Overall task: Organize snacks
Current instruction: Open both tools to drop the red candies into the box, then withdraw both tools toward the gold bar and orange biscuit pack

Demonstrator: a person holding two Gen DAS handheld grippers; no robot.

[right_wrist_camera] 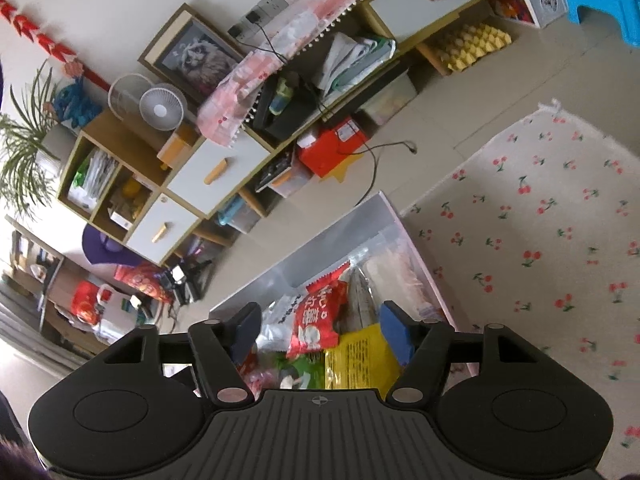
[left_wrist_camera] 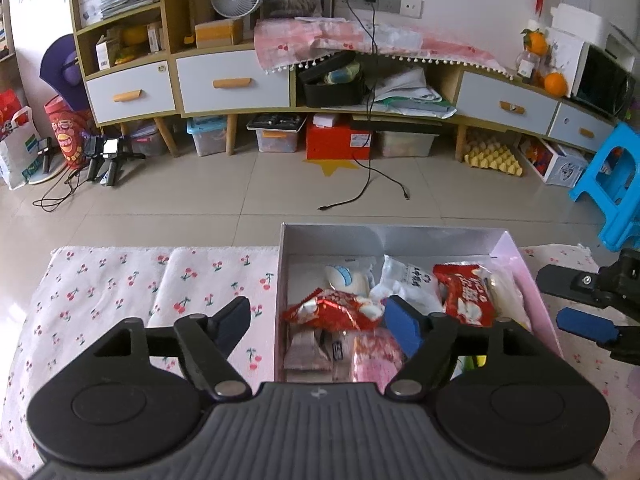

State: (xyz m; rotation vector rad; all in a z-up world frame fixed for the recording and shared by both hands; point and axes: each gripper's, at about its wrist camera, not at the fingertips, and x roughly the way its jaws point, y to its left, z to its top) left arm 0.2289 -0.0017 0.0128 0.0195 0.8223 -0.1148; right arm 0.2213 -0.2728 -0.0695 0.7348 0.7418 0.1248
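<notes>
Both grippers released, nothing between the pads. Left gripper (left_wrist_camera: 320, 320) hangs over the left wall of the box (left_wrist_camera: 280, 280): one finger over the cherry-print cloth (left_wrist_camera: 120, 280) on the table, the other over the snacks. Right gripper (right_wrist_camera: 320, 332) hangs over the near end of the same box (right_wrist_camera: 416, 256); its two fingers also show at the right edge of the left wrist view. One box, all snacks inside it, none on the cloth. Count from the left wrist view: two red packets (left_wrist_camera: 332, 310) (left_wrist_camera: 466, 294), two white packets (left_wrist_camera: 348, 278) (left_wrist_camera: 408, 280), one pink packet (left_wrist_camera: 376, 354), plus a brownish one partly covered. Right wrist view adds one yellow packet (right_wrist_camera: 360, 360) and one green packet (right_wrist_camera: 300, 372). Packets overlap, so total is uncertain.
</notes>
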